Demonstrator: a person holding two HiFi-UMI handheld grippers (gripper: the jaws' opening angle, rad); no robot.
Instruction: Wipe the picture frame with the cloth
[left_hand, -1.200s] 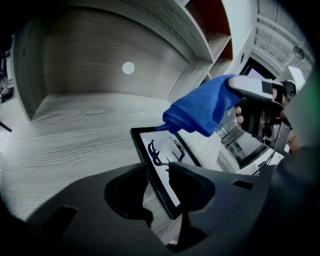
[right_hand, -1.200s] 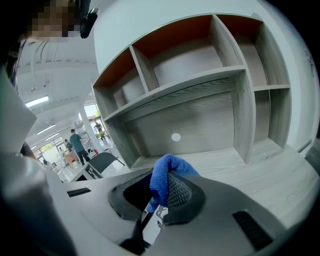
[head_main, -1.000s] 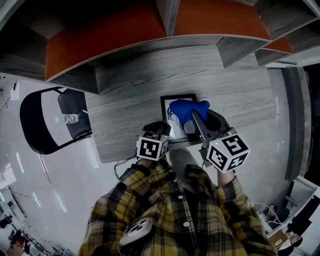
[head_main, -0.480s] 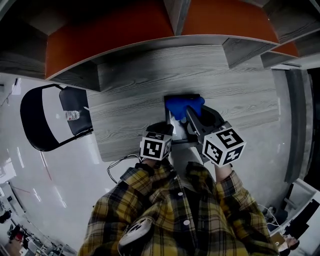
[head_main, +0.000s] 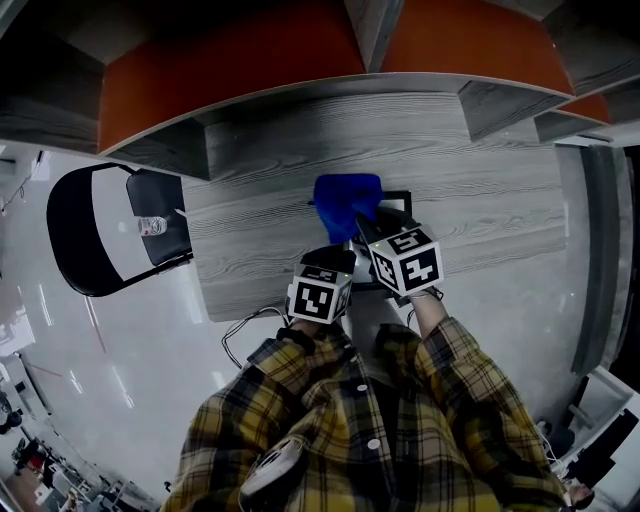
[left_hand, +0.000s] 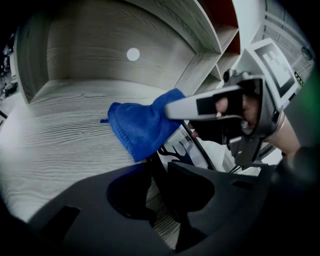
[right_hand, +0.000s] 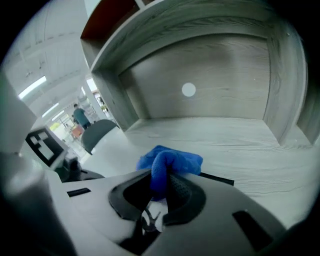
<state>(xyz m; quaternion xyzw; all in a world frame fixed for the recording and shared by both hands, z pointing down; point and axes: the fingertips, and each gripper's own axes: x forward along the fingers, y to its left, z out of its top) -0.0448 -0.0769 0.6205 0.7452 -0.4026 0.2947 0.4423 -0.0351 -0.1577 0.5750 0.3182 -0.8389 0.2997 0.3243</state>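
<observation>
The black picture frame lies flat on the grey wood desk in front of me; its white print with a dark deer figure shows in the left gripper view. A blue cloth covers the frame's far left part. My right gripper is shut on the cloth, and a fold of it is pinched between the jaws. My left gripper sits at the frame's near left edge. The frame's dark rim runs between its jaws, which are shut on it.
A shelf unit with orange back panels rises behind the desk, and its recess wall closes the far side. A black chair with a small bottle stands left of the desk. A cable lies on the floor by the near edge.
My right gripper has come down and moved away from me and to the left, carrying the cloth from the frame's middle to its far left part. The left gripper has stayed in place.
</observation>
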